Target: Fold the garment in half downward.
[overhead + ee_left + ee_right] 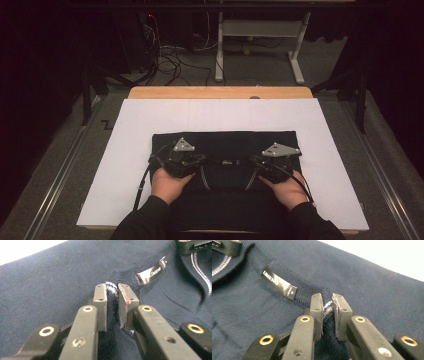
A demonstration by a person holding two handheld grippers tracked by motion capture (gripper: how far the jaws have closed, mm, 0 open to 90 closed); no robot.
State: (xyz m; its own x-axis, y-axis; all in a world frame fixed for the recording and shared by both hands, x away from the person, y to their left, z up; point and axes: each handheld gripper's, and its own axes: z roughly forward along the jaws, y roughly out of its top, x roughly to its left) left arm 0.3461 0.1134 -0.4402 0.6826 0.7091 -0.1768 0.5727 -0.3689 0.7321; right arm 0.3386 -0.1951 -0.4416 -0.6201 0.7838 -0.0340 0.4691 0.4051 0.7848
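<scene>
Dim high view: one dark jumper [225, 150] flat on one white sheet [140, 125], sheet on one wooden table [220, 92]; near hem of the jumper cut off behind two sleeves [145, 220] at the bottom edge, fabric detail lost in shadow there. Two grippers counted. Left gripper [186, 161] at the left side of the neckline, right gripper [270, 165] at the right side, each carried by one hand [169, 184], each topped by one grey plate [184, 145]; fingertips hard to make out from above. Left gripper view: left gripper [112, 293] clamped on a pinched ridge of the collar [111, 287], striped rib edge showing between the pads, fold below the pads hidden by the jaws. One black label [151, 272] just beside the grip, lettering partly legible only; the other gripper cut off at the top right corner. Right gripper view: right gripper [327, 305] likewise closed narrow on a collar [327, 305] fold, pale stripe visible in the gap; same label [279, 283] nearby, small print unreadable. Background of the high view: one desk frame [260, 40] and a tangle of cables [170, 57] on the floor, count of cables not determinable. Far corners black, contents indistinct.
</scene>
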